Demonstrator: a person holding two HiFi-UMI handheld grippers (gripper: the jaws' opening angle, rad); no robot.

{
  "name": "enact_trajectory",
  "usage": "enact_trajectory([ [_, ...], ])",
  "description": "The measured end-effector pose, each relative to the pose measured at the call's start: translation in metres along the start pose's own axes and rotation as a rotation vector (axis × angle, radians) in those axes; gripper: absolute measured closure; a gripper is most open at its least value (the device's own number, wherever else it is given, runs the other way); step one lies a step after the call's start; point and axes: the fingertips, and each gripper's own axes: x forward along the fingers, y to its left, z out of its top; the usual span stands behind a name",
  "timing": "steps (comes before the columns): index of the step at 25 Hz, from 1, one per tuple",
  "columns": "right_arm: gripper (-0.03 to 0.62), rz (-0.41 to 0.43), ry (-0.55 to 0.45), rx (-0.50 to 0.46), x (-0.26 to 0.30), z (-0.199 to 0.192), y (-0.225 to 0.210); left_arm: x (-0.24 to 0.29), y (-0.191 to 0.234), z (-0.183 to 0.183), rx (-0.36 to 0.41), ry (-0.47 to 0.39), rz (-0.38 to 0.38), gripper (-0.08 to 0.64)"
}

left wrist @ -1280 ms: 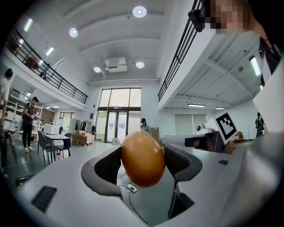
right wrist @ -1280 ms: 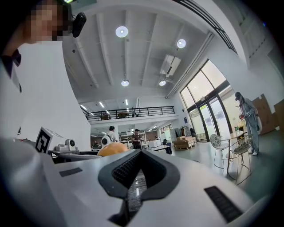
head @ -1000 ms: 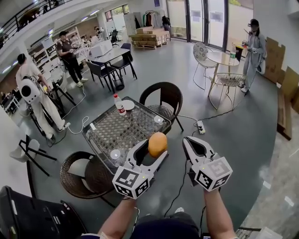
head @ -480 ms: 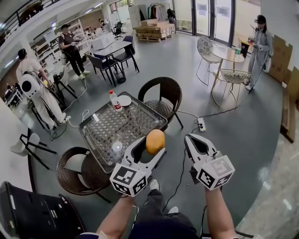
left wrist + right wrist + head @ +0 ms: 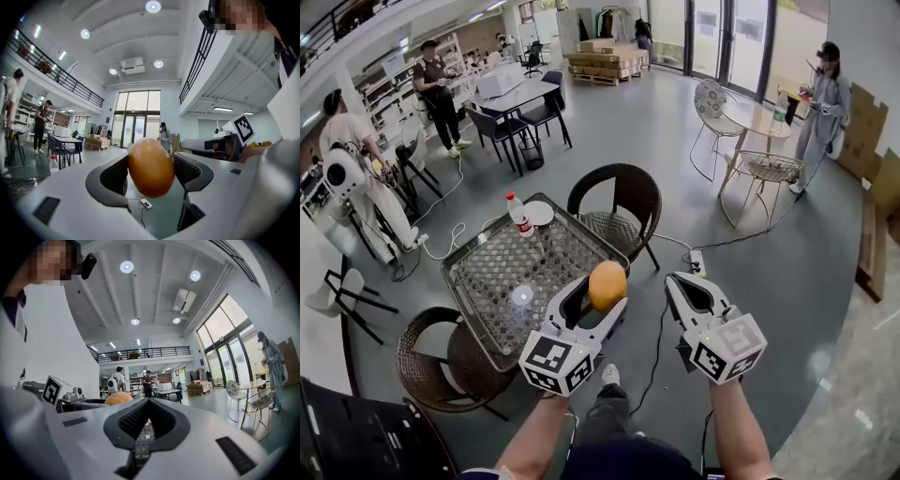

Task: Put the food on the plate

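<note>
Open hall, glass table (image 5: 492, 281) below. Left gripper (image 5: 602, 298) clamps orange oval food (image 5: 607, 284) over table's near edge; right gripper (image 5: 684, 286) closed, empty. Carrying step, likely; next, reach white plate (image 5: 538, 214) at table's far corner.

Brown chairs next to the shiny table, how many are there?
2: the far chair behind the table, the near chair at its left corner. None seem hidden.
</note>
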Motion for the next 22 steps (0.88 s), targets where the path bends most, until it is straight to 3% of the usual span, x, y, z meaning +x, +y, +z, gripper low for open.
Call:
enact_trajectory([
  [12, 0.588, 0.001, 0.041, -0.014, 0.131, 0.008, -0.059, 0.092, 0.109, 0.005, -0.031, 0.01, 0.001, 0.256],
  [22, 0.588, -0.035, 0.054, 0.011, 0.229, 0.009, -0.093, 0.137, 0.198, 0.01, -0.064, 0.017, -0.002, 0.256],
])
